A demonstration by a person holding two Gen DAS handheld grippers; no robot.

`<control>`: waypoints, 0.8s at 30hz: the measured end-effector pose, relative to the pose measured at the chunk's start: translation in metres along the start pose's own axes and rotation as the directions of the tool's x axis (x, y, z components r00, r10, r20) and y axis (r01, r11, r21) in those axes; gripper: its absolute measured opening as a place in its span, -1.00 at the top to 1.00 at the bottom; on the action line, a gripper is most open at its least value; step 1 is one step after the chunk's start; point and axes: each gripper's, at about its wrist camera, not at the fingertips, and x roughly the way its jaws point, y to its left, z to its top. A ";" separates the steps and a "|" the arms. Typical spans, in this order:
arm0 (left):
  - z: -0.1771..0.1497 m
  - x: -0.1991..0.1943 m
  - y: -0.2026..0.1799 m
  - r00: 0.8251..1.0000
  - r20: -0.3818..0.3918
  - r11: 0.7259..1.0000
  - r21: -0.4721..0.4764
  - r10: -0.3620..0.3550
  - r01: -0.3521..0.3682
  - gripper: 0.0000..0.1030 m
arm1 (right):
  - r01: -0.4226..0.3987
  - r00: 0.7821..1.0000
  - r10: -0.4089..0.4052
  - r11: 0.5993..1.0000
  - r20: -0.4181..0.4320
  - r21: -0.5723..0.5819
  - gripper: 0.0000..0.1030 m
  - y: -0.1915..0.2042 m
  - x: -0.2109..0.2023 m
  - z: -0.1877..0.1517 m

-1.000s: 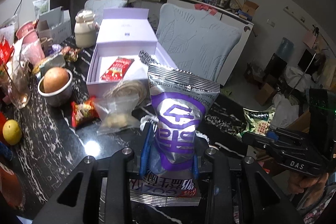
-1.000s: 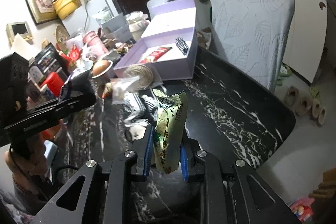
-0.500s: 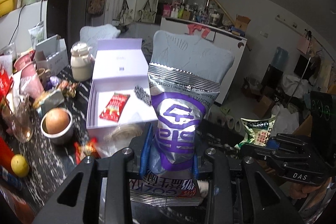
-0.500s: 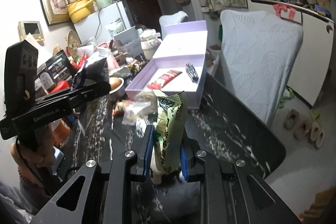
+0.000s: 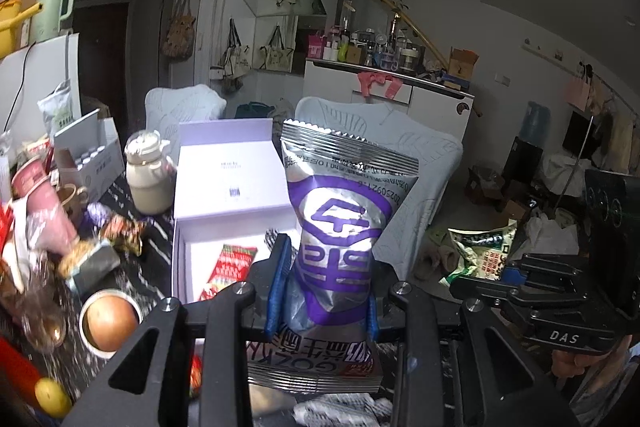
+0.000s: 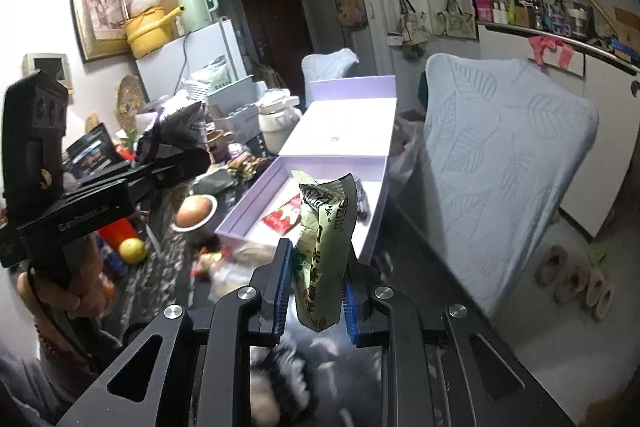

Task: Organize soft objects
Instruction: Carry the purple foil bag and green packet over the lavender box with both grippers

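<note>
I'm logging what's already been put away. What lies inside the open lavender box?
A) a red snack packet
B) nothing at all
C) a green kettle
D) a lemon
A: a red snack packet lies on the white floor of the open lavender box.

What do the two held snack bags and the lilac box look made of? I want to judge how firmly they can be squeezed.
Silver and purple bag: glossy metallised plastic film, judging by mirror-like glints and a crimped ribbed top seal. Green bag: thin plastic film, duller sheen, creased and folded at the top. Lilac box: probably rigid matte cardboard; flat walls, crisp edges, a hinged lid standing upright.
</note>
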 end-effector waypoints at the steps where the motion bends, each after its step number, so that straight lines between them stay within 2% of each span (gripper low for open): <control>1: 0.004 0.004 0.002 1.000 0.003 1.000 0.002 0.001 -0.001 0.40 | 0.003 1.000 -0.003 1.000 -0.001 -0.006 0.57 -0.002 0.005 0.004; 11: 0.040 0.048 0.022 0.999 0.040 0.999 0.017 0.030 -0.031 0.40 | -0.020 1.000 0.021 0.999 -0.021 0.034 0.57 -0.035 0.062 0.045; 14: 0.048 0.065 0.031 0.999 0.030 0.999 0.017 0.031 -0.032 0.40 | -0.017 1.000 0.018 0.999 -0.022 0.052 0.57 -0.043 0.077 0.055; 18: 0.053 0.088 0.041 0.997 0.017 0.996 0.038 0.079 -0.080 0.40 | -0.030 0.999 0.032 0.998 -0.029 0.062 0.57 -0.049 0.096 0.072; 24: 0.058 0.116 0.065 0.997 -0.023 0.997 0.015 0.078 -0.077 0.40 | -0.025 0.999 0.026 0.999 -0.033 0.031 0.57 -0.047 0.119 0.092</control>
